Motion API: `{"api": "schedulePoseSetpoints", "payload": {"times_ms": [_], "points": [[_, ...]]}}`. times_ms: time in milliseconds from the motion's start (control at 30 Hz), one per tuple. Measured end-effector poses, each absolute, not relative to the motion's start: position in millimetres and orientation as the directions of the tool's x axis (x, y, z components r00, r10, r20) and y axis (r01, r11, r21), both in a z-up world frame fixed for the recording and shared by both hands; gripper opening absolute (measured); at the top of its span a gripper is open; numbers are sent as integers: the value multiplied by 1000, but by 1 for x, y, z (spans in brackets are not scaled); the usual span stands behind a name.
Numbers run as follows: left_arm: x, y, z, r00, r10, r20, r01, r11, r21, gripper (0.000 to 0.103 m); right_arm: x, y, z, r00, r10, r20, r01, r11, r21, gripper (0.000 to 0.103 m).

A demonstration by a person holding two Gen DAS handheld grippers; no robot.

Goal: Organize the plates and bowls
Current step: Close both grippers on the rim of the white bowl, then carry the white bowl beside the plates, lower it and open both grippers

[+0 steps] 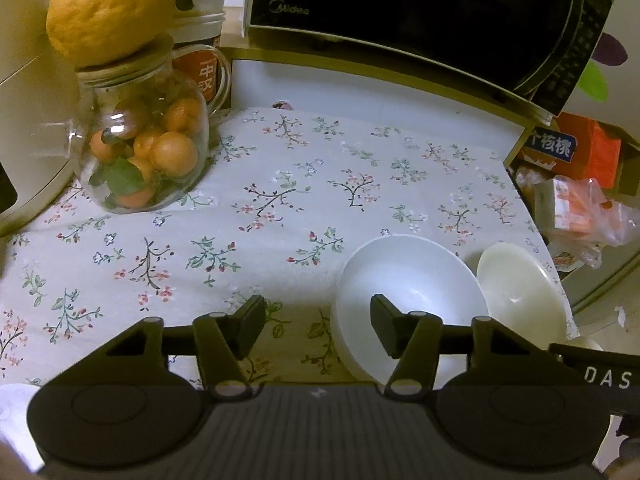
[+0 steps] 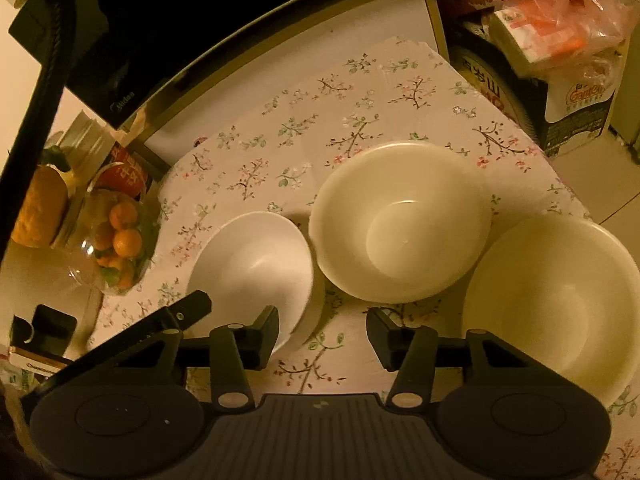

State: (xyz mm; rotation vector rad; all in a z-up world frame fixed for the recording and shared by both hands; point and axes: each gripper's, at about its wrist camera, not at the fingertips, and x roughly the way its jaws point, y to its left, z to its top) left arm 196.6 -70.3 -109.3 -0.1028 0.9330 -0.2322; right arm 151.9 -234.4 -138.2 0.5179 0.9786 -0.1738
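Observation:
Three bowls sit on the floral tablecloth point(image 2: 280, 128). A white bowl point(image 2: 252, 264) is on the left, a cream bowl point(image 2: 400, 220) in the middle, and a larger cream bowl point(image 2: 556, 300) at the right, near the table edge. My right gripper point(image 2: 322, 336) is open and empty above the cloth, between the white and the cream bowls. My left gripper point(image 1: 318, 326) is open and empty; its right finger point(image 1: 384, 328) hangs over the white bowl point(image 1: 412, 280). The middle cream bowl point(image 1: 520, 288) shows to the right.
A glass jar of oranges point(image 1: 148, 148) with a big yellow citrus point(image 1: 108, 12) on top stands at the back left. A black microwave point(image 1: 420, 20) sits on a shelf behind. Boxes and bagged snacks point(image 1: 576, 192) crowd the right side beyond the table edge.

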Motion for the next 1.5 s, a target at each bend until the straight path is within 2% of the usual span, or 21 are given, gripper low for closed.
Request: {"api": "schedulePoseSetpoints", "payload": {"times_ms": [233,267,300,400,500,600,1133,1500], "points": [[200,-71,-115,558,-250,-792,166,968,-189,38,157,-231,-146,547,82,-833,369,870,328,40],[200,-71,-115,555,-255,-792,169,967,-192,32,158,-230,-147,546,81,-834,368,871,325,38],[200,-70,-115,553,-258,-792,171,966,-196,26,158,-230,-148,546,79,-834,366,873,322,35],[199,-70,-113,551,-276,-788,183,961,-208,16,158,-229,-148,547,82,-833,359,876,322,24],[197,-71,-111,547,-295,-784,202,955,-218,10,158,-228,-148,546,82,-834,351,881,317,13],[194,-74,-110,544,-308,-780,219,950,-222,9,158,-227,-148,544,83,-835,349,883,314,7],[180,-69,-95,539,-336,-773,238,940,-242,5,147,-229,-130,545,102,-832,314,896,315,8],[145,-68,-91,497,-324,-805,276,939,-207,5,122,-223,-120,506,124,-854,252,925,283,8]]}}
